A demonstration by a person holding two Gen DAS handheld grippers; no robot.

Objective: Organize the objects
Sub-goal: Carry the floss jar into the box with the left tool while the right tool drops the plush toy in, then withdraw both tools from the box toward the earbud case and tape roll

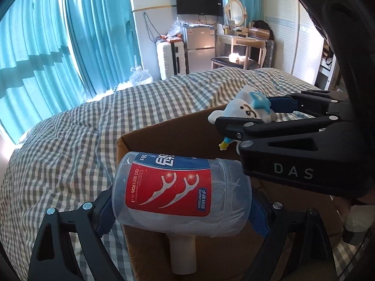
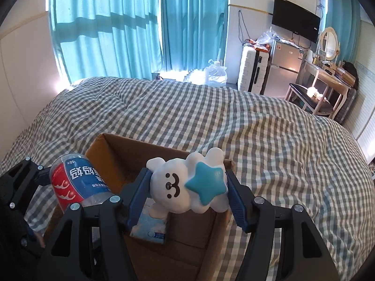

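- The left gripper is clamped on a clear floss jar, one blue pad at each end, so the jar lies sideways between the fingers.
- The jar carries a red and blue label with two floss picks drawn on it; white picks show inside through the plastic.
- In the right wrist view the same jar sits at the lower left, held over the left wall of the box.
- The right gripper is clamped on a white cloud toy, its blue pads pressing the toy's two sides.
- The toy has a small drawn face and a teal star on its front; it hangs above the open box.
- From the left wrist view the toy is up and to the right of the jar, apart from it, with a small yellow star hanging under it.
- Below the jar, a white tube stands inside the box.
- A blue tissue pack lies in the box under the toy.
- The brown box, open at the top, rests on a bed covered in a grey and white check quilt.
- Beyond the bed hang teal curtains; a white suitcase, a small fridge, a wall TV and a dressing table with an oval mirror stand along the far wall.
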